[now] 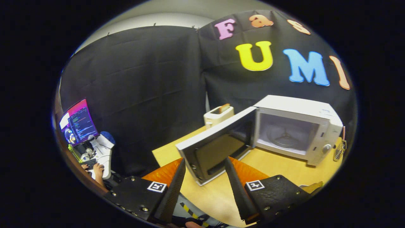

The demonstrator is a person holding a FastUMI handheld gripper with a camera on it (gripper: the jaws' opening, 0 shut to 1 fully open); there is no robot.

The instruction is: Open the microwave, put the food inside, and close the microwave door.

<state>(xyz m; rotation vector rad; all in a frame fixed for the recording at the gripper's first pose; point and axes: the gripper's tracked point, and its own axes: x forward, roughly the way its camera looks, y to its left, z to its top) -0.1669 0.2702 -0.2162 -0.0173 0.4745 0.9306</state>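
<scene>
Already the microwave (297, 126) stands open just ahead of the gripper (204, 172), its door (215, 148) swung out toward the fingers, which are spread wide and hold nothing. Likely the door is light, stiff and hinged, best pushed at its free edge. Food is hard to pick out; bread perhaps sits in the toaster (218, 115) beyond.

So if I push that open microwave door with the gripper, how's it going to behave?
The microwave door is a flat, rigid-looking panel hung at one side of the microwave, so it will probably swing rather than flex. It looks light, so a gentle push may do. The open gripper has nothing between its fingers; the door's edge sits just ahead.
</scene>
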